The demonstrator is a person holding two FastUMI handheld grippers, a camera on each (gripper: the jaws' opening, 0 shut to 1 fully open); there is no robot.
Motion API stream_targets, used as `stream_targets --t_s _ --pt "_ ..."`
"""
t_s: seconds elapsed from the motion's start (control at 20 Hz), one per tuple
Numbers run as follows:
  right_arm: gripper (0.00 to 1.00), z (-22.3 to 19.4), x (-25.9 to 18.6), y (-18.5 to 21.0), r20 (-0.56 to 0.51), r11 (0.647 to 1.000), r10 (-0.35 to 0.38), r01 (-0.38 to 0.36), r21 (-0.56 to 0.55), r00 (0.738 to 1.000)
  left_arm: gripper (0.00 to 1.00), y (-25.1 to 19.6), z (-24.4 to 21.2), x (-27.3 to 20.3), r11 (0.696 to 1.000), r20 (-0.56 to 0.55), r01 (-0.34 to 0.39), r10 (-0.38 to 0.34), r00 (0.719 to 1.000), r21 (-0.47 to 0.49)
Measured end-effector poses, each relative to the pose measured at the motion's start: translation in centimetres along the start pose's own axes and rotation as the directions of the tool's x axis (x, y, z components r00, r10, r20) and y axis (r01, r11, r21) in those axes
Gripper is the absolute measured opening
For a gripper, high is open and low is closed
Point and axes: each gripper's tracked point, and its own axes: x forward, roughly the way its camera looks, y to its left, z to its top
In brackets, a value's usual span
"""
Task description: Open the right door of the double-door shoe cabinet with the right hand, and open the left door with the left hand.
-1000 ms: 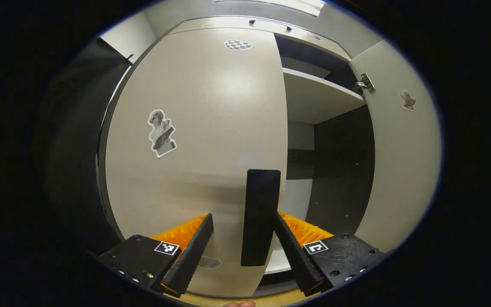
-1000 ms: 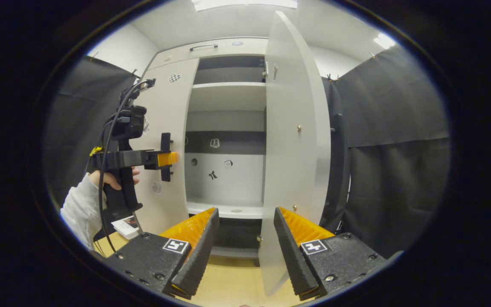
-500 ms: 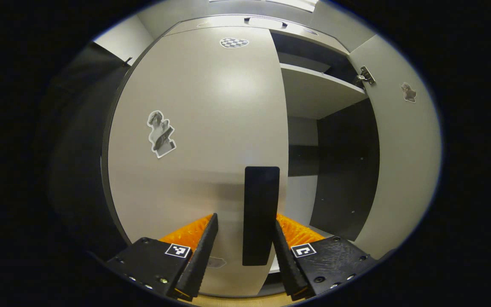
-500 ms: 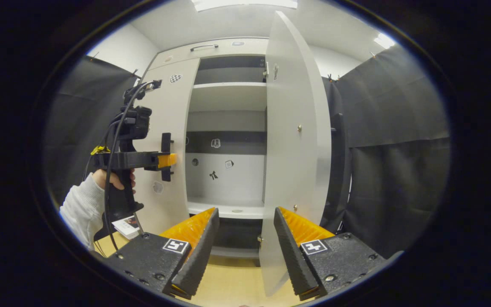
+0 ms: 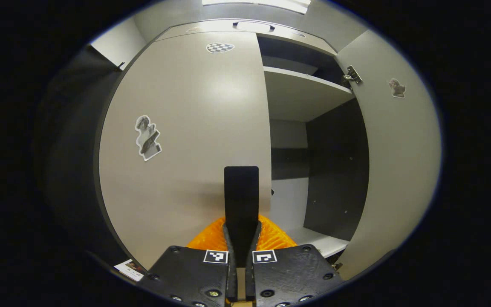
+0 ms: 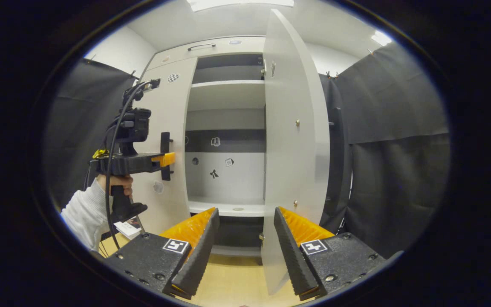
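Now the left gripper (image 5: 241, 251) is pressed together on the flat black vertical handle (image 5: 241, 200) of the pale grey left cabinet door (image 5: 186, 128); half a second ago its fingers were spread to either side of that handle, a second ago wider still. In the right gripper view the same gripper (image 6: 166, 160) is seen from the side, held by a hand (image 6: 115, 181) in a light sleeve, its tips meeting the handle (image 6: 166, 155) near the door's inner edge. The left door is judged to be closed, lying flush with the cabinet front, so the grasp is made but the pull is not yet begun.

The pale grey right cabinet door (image 6: 294, 140) is already swung wide, standing edge-on, with the white shelves (image 6: 227, 96) of the shoe cabinet exposed behind it. The right gripper (image 6: 245, 251) is spread and holds nothing, its fingers framing the lower edge of that open door without touching it. Half the task is thus judged done; the left door remains to be drawn outward on its hinge.
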Motion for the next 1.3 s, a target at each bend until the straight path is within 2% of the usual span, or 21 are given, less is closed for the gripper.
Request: stream_targets --t_s 0.25,0.4,0.55,0.8,0.9,1.3 --pt "0.82 0.0 -0.9 -0.1 0.007 1.000 0.002 -0.002 0.001 1.000 0.07 0.1 -0.1 -0.3 1.000 -0.006 -0.029 0.029 1.000 -0.005" --pt "0.81 -0.2 -1.6 -0.3 0.007 1.000 -0.008 0.008 0.003 1.000 0.07 0.0 0.0 -1.2 1.000 -0.017 -0.017 0.017 1.000 -0.002" --pt "0.83 -0.5 -2.2 -0.2 0.002 1.000 -0.007 0.007 0.017 1.000 0.07 0.0 0.3 -2.8 1.000 -0.030 0.000 0.000 1.000 -0.008" --pt "0.81 -1.1 -3.1 0.4 -0.006 1.000 -0.005 0.005 0.020 1.000 0.06 0.8 0.6 -6.0 1.000 -0.032 0.023 -0.022 0.999 0.015" --pt "0.83 -1.2 -3.2 0.8 -0.007 1.000 0.004 -0.004 0.023 1.000 0.06 1.4 0.5 -7.4 1.000 -0.029 0.022 -0.022 0.999 0.016" --pt "0.81 -1.6 -2.8 2.7 -0.019 0.999 0.042 -0.042 0.007 0.999 0.06 4.0 0.9 -11.7 1.000 -0.019 0.005 -0.005 1.000 0.018"
